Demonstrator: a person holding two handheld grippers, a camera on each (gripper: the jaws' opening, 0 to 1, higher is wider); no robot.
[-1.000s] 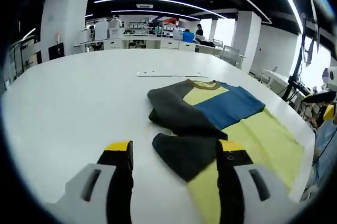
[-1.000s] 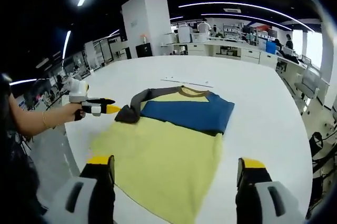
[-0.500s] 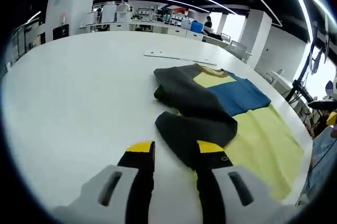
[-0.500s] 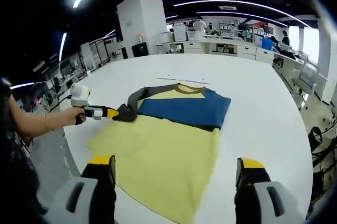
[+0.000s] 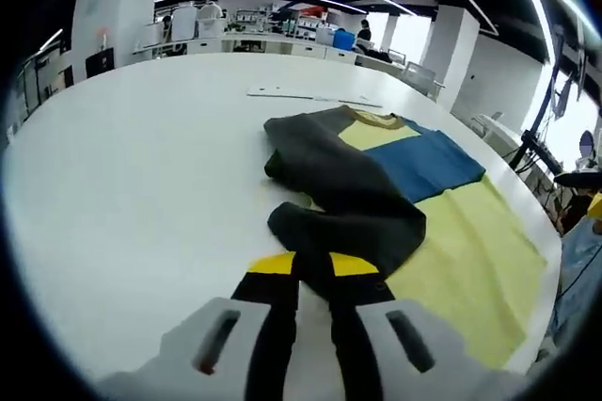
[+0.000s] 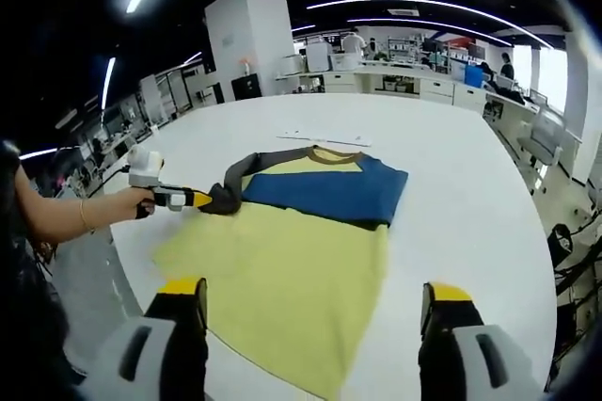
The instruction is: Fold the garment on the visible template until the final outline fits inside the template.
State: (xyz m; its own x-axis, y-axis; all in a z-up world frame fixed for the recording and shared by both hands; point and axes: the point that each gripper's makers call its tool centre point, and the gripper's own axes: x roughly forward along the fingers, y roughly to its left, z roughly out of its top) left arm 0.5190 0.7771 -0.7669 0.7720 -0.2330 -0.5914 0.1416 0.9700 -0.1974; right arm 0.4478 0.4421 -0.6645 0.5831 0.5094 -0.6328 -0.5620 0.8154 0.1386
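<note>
We are pinching the dark sleeve (image 5: pixel 339 222) of the shirt (image 6: pixel 301 232) with the left gripper (image 5: pixel 313 264), its jaws nearly together on the cloth. The shirt (yellow body, blue panel) is lying flat on the white table (image 5: pixel 122 156). We are holding the right gripper (image 6: pixel 315 297) above the hem, jaws spread wide, gripping nothing.

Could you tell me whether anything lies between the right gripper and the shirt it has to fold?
Nothing visible does. The right gripper hangs open above the yellow hem of the shirt, with bare white table around it. The left gripper is off at the grey sleeve, out of that path.
</note>
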